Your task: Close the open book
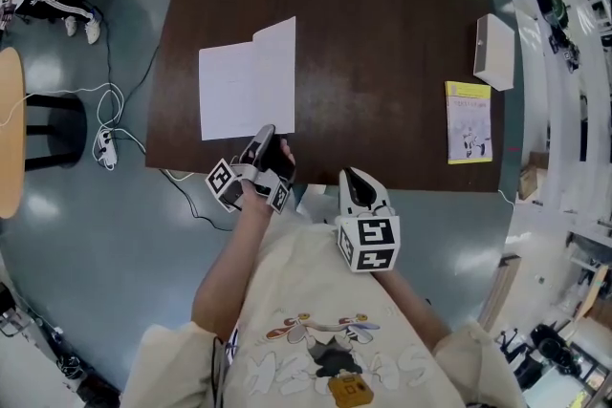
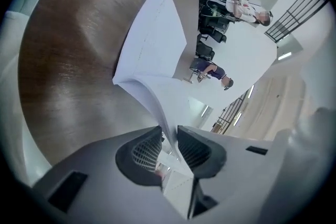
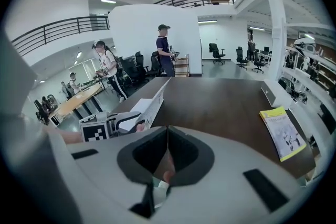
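Note:
An open white book (image 1: 247, 83) lies at the left of the dark wooden table (image 1: 382, 33). Its right-hand leaf is lifted and stands at a slant (image 2: 152, 44), also seen edge-on in the right gripper view (image 3: 151, 105). My left gripper (image 1: 263, 137) is at the book's near right corner, shut on the lower edge of that leaf, which curves down between its jaws (image 2: 169, 136). My right gripper (image 1: 354, 179) hovers at the table's near edge, right of the book, shut with nothing in it (image 3: 167, 136). From there the left gripper (image 3: 118, 123) shows beside the book.
A yellow booklet (image 1: 469, 121) lies near the table's right edge, with a white box (image 1: 494, 51) behind it. A black stool (image 1: 53, 129) and cables (image 1: 105, 143) sit on the floor at the left. People (image 3: 165, 52) stand far beyond the table.

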`<state>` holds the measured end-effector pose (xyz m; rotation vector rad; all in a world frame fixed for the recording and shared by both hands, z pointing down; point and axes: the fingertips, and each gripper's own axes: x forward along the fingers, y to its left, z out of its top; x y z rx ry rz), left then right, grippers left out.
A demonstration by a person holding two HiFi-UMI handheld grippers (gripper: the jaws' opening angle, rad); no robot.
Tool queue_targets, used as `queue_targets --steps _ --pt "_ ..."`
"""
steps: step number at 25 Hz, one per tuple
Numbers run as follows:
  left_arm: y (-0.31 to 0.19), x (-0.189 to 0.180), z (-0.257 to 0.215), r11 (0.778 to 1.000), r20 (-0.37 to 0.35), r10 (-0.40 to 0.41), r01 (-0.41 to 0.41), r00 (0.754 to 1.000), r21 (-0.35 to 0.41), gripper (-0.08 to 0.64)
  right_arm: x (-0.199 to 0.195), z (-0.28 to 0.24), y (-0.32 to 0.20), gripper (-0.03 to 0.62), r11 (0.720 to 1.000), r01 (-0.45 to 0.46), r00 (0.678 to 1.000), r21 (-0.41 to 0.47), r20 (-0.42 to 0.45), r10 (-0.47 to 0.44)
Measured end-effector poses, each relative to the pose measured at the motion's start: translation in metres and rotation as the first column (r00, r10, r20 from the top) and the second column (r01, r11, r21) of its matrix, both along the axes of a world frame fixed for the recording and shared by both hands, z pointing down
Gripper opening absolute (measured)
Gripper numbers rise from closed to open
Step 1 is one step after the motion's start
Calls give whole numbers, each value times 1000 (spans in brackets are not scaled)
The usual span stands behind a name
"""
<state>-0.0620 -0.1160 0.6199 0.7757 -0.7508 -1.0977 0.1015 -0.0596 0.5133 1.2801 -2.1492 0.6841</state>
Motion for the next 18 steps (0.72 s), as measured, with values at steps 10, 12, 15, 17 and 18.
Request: queue_targets --steps 10,12,15,17,18 --pt "10 -10 -41 992 207 101 -116 973 58 104 -21 -6 -3 7 998 52 999 25 -4 -52" --pt "12 -10 -49 988 223 117 -136 968 73 103 -24 -8 -5 6 998 57 998 33 -6 -57" --pt "14 -5 -61 979 247 151 -179 957 93 103 -28 -10 -7 6 998 55 998 37 -2 -55" --pt "16 1 -68 971 265 181 -214 947 102 103 -28 -12 -10 6 998 52 999 41 1 -53" --pt "18 4 -72 967 274 195 -231 942 107 103 -28 -12 -10 6 998 52 999 43 2 -52"
